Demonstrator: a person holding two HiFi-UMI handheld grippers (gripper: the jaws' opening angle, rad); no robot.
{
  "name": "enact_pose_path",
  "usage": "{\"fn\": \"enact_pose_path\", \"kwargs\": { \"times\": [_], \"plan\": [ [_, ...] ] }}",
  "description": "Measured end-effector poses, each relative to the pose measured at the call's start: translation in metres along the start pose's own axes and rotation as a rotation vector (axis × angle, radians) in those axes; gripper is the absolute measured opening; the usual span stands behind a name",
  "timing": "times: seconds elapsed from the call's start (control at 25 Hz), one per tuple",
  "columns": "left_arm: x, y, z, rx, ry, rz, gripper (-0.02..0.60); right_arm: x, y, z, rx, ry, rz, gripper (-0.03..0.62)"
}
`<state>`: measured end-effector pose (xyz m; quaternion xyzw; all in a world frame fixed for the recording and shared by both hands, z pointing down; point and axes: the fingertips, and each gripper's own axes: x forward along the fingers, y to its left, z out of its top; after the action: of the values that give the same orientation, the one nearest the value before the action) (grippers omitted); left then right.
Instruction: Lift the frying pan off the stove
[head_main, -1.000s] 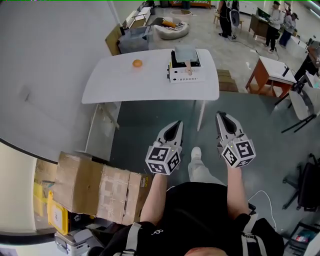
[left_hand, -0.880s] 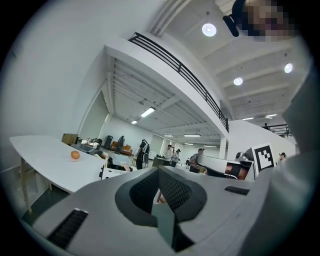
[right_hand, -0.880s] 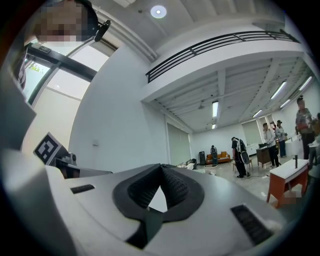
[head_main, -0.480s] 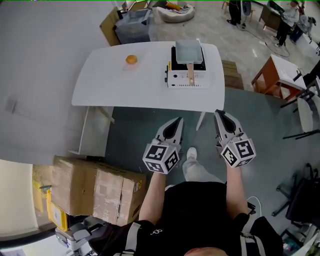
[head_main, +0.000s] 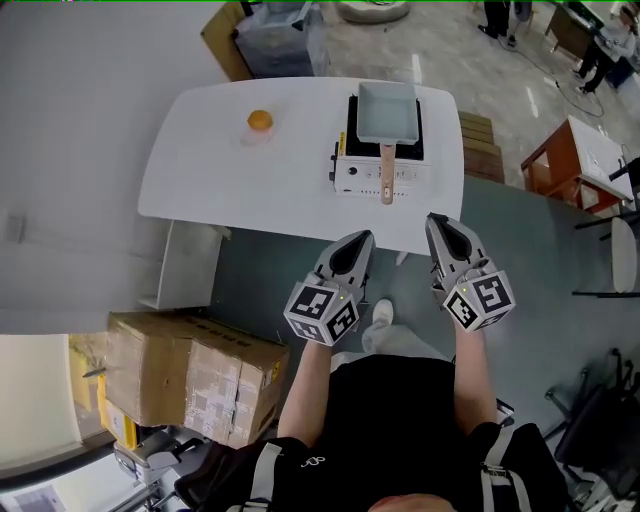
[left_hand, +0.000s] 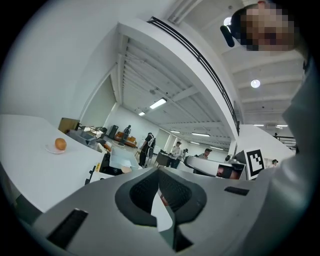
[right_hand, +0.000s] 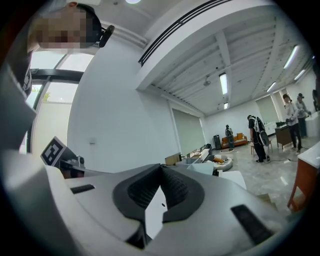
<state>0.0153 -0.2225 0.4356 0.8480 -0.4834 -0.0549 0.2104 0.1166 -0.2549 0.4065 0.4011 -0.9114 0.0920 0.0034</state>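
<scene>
head view: a white tabletop (head_main: 200, 170) carries a white stove (head_main: 372, 172). a pale rectangular frying pan (head_main: 388, 108) sits on top of the stove, and its wooden handle (head_main: 387, 178) reaches over the stove's front panel toward the person. an orange (head_main: 259, 120) lies on the tabletop left of the stove, well apart from it. the left tool (head_main: 360, 240) and the right tool (head_main: 436, 220) hang side by side near the tabletop's near edge. both point toward the stove and neither touches the pan or the stove. cardboard boxes (head_main: 190, 375) stand on the floor at lower left.

left gripper view: the left tool (left_hand: 159, 171) has its jaws pressed together with nothing between them. beyond the tips the frying pan (left_hand: 122, 158) shows on the stove (left_hand: 107, 168), with the orange (left_hand: 60, 144) further left on the tabletop (left_hand: 35, 170). the right tool's marker cube (left_hand: 255, 162) shows at the right. people (left_hand: 148, 147) stand far off in the room.

right gripper view: the right tool (right_hand: 161, 168) also has its jaws pressed together and empty. just past the tips the frying pan (right_hand: 201, 167) shows small, with a corner of the tabletop (right_hand: 231, 178) beside it. the left tool's marker cube (right_hand: 52, 150) sits at the left edge.
</scene>
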Motion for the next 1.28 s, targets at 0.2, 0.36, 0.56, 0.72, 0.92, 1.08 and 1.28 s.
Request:
{"fn": "enact_pose_path", "kwargs": {
  "times": [0.2, 0.36, 0.56, 0.72, 0.92, 1.08, 1.28],
  "plan": [
    [0.024, 0.01, 0.004, -0.028, 0.019, 0.002, 0.002, 0.021, -0.017, 0.002, 0.036, 0.013, 0.073, 0.005],
    [0.03, 0.024, -0.004, -0.067, 0.05, 0.013, 0.002, 0.034, -0.021, -0.011, 0.078, 0.046, 0.109, 0.006],
    [0.041, 0.042, -0.012, -0.109, 0.089, 0.008, 0.003, 0.05, -0.026, -0.024, 0.131, 0.07, 0.136, 0.006],
    [0.059, 0.052, -0.019, -0.133, 0.13, -0.031, 0.048, 0.063, -0.038, -0.035, 0.185, 0.095, 0.136, 0.008],
    [0.083, 0.06, -0.026, -0.177, 0.21, -0.114, 0.13, 0.08, -0.055, -0.047, 0.278, 0.146, 0.161, 0.106],
    [0.097, 0.069, -0.036, -0.217, 0.281, -0.167, 0.17, 0.097, -0.063, -0.054, 0.327, 0.175, 0.178, 0.107],
    [0.111, 0.084, -0.045, -0.296, 0.327, -0.208, 0.17, 0.116, -0.062, -0.073, 0.41, 0.254, 0.251, 0.195]
  ]
}}
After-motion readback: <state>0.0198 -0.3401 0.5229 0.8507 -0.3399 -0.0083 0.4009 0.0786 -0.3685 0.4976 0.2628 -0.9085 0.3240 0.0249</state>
